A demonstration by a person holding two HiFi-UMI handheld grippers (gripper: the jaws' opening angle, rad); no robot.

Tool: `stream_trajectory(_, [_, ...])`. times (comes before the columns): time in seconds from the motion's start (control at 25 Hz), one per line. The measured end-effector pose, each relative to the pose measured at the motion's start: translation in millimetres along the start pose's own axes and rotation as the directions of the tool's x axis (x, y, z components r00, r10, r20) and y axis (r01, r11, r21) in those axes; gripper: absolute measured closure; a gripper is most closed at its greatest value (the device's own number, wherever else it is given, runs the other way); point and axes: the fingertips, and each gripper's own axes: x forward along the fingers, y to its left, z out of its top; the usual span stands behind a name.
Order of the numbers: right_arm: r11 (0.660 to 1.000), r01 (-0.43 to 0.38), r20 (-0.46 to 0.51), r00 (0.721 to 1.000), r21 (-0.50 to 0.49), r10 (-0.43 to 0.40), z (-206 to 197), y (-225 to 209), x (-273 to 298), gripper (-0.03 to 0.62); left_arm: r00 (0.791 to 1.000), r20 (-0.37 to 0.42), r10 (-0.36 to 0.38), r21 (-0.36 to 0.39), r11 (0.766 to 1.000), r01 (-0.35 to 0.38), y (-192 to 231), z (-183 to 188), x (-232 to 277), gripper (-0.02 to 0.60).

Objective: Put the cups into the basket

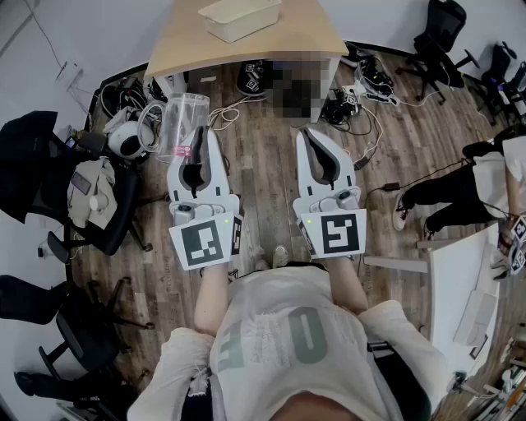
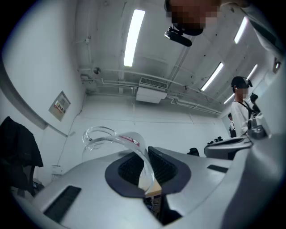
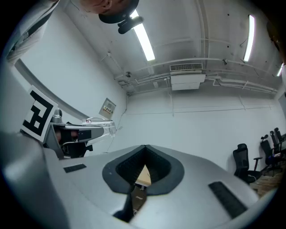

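Note:
A clear plastic cup [image 1: 182, 123] hangs in the air, pinched by its wall in my left gripper [image 1: 199, 146]. In the left gripper view the cup [image 2: 114, 137] curves up out of the jaws, and the left gripper [image 2: 145, 169] is shut on its thin wall. My right gripper [image 1: 317, 146] is level beside it, shut, with nothing in it. The right gripper view shows that right gripper [image 3: 142, 173] with its pads together, and the cup [image 3: 99, 125] off to the left. A white basket [image 1: 240, 16] stands on the wooden table [image 1: 189, 45] ahead. Both grippers point upward, short of the table.
Black office chairs [image 1: 49, 189] with clothes and a helmet stand at the left. Cables and gear [image 1: 362, 90] lie on the wood floor under and beside the table. A person [image 1: 460, 185] sits at the right next to a white desk [image 1: 460, 279].

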Motion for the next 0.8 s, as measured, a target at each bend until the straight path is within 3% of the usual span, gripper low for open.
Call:
stream_trajectory(0.32, [1.000, -0.012, -0.054, 0.998, 0.009, 0.012, -15, 13, 10, 0.597, 0.997, -0.072, -0.011, 0.019, 1.000, 0.012, 8, -28, -1, 0.548])
stream_trajectory(0.8, [1.000, 0.006, -0.067, 0.998, 0.016, -0.005, -30, -3, 14, 0.597, 1.000, -0.006, -0.019, -0.017, 1.000, 0.019, -3, -29, 16, 0.548])
